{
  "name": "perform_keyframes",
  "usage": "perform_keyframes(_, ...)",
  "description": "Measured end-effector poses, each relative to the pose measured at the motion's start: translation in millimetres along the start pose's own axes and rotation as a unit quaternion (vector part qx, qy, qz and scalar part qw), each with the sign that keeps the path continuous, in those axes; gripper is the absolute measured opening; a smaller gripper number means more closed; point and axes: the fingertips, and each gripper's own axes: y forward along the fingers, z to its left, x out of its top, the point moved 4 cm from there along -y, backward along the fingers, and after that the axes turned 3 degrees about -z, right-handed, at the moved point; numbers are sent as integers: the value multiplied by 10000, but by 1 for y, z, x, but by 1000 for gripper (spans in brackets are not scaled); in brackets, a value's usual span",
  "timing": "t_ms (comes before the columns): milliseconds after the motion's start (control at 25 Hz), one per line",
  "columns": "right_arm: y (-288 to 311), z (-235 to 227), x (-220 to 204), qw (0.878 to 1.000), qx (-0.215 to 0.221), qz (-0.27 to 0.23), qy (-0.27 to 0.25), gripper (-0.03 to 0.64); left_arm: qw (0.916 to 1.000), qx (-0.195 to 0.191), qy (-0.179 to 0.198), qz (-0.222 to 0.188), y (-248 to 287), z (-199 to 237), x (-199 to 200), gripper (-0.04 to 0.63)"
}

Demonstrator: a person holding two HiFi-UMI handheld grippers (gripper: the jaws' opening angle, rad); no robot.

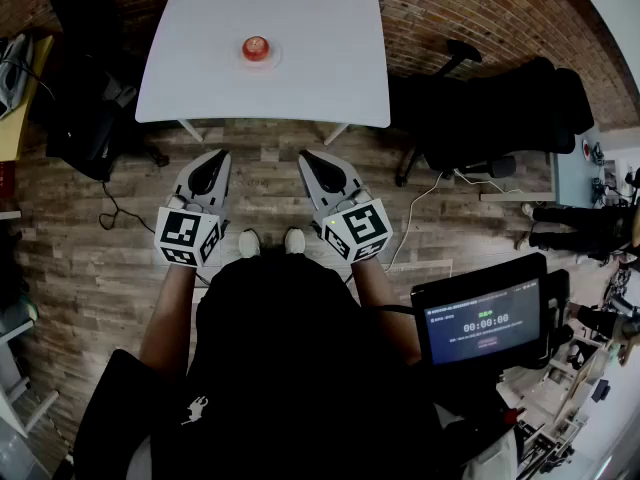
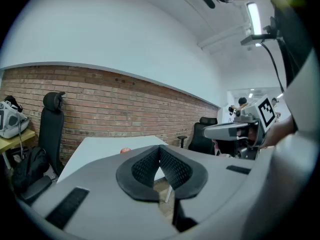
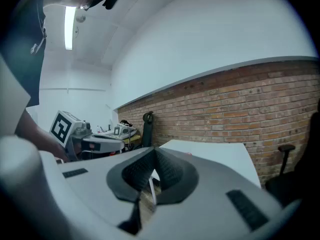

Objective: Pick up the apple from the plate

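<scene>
Head view: a round red apple point(image 1: 256, 47) sits on a small white plate point(image 1: 273, 57) mid-way along a white rectangular table point(image 1: 320, 78), at 12 o'clock. The grey left gripper point(image 1: 214, 158) and grey right gripper point(image 1: 311, 158) hover over the wood-plank floor point(image 1: 90, 258), well apart from the table.

Left gripper view: jaws pressed together, empty; apple at 10 o'clock.

Right gripper view: jaws pressed together, empty; apple a red speck at 3 o'clock.
</scene>
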Motion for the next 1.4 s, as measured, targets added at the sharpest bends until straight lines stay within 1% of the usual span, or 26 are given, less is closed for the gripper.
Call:
perform_keyframes(200,2,5,-2,10000,-40,9,-6,2,9999,-138,-95,5,-3,3,-4,5)
perform_keyframes(440,-3,8,-2,9995,-237,-134,144,3,9997,-223,43,20,-6,4,-5,5)
perform_keyframes(600,-5,12,-2,9992,-292,-181,206,3,9997,-234,25,26,-10,6,-9,5)
perform_keyframes(920,-7,23,-6,9991,-348,-91,242,3,9995,-311,-32,8,-17,10,-15,5)
perform_keyframes(1120,-2,38,-15,9992,-359,76,164,3,9996,-251,-98,3,-35,22,-23,5)
perform_keyframes(1400,6,59,-21,9995,-262,128,131,3,9999,-62,-121,20,-60,42,-31,5)
